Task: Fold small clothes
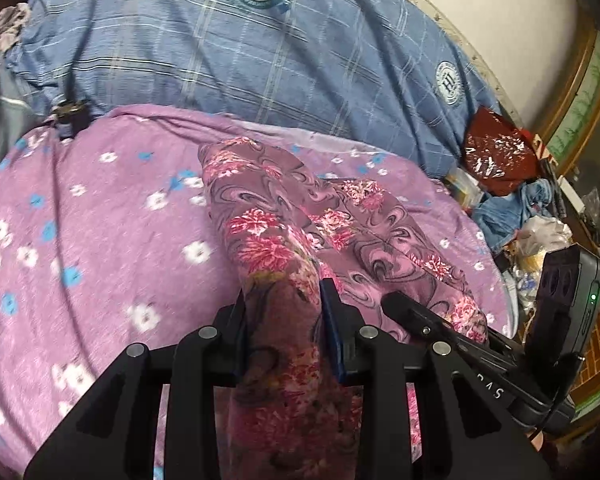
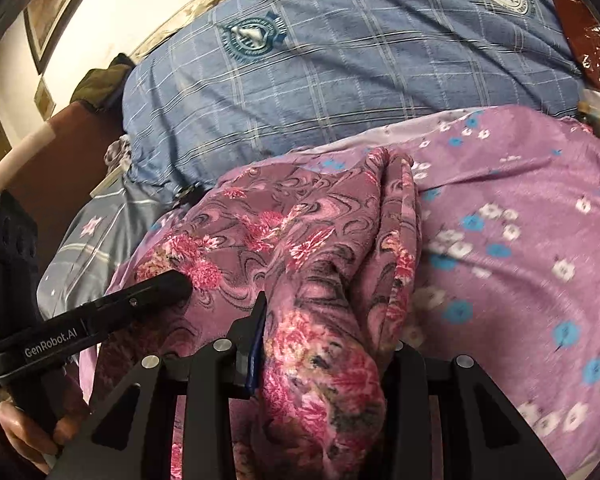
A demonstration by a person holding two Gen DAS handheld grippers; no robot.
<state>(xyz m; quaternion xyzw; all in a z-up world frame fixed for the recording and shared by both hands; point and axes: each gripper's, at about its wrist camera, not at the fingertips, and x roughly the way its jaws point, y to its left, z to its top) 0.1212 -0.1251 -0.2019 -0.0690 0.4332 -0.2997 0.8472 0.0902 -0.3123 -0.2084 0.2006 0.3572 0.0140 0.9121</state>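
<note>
Two grippers each pinch a bunched fold of the floral garment (image 1: 300,248). The left gripper (image 1: 284,320) has its jaws closed on cloth at 6 o'clock in its view; the right gripper (image 2: 328,340) likewise clamps a thick wad. The garment's remainder lies on the purple flowered bedsheet (image 1: 80,208), stretching toward 12 o'clock. A blue plaid pillow (image 1: 228,60) sits beyond, at 12 o'clock.
</note>
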